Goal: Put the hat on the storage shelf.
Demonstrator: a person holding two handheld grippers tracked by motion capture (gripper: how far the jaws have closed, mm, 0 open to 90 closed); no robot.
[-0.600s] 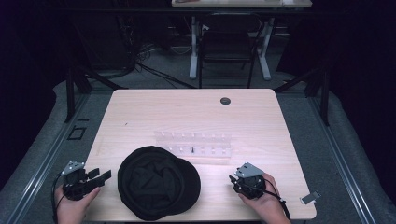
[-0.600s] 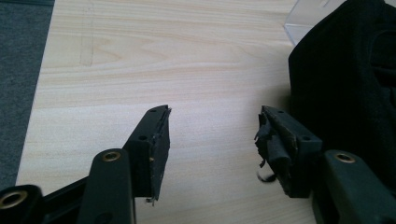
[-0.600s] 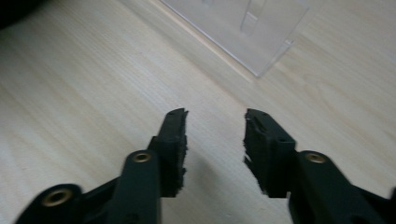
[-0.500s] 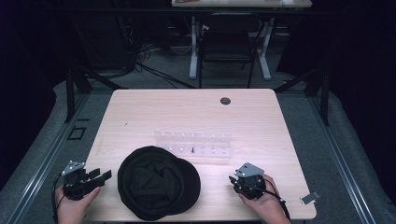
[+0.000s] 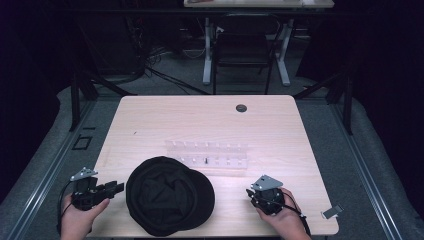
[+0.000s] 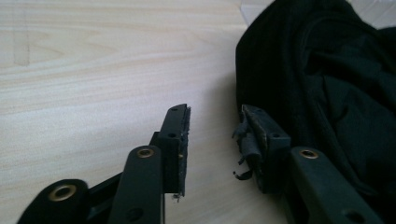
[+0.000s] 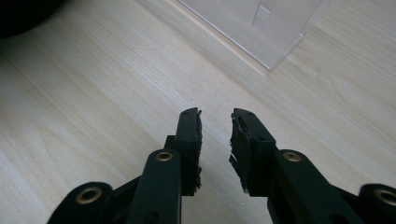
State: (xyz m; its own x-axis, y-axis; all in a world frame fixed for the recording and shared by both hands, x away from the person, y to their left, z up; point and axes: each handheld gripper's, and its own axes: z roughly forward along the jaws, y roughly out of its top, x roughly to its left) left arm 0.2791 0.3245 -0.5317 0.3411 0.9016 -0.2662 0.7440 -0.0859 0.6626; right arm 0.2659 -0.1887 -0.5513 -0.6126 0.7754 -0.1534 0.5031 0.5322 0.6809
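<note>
While a black cap (image 5: 169, 195) lies on the table (image 5: 210, 120) near edge | left hand-held gripper (image 5: 113, 189) beside it, jaws apart, empty | right hand-held gripper (image 5: 250, 195) parted, empty, near clear rack (image 5: 207, 154).

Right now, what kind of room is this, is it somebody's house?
Probably not a house: it looks like a lab or recording studio. A bare wooden table stands on grey carpet amid dark surroundings, cables lie on the floor behind it, and a person holds a gripper in each hand, beside a black cap.
</note>
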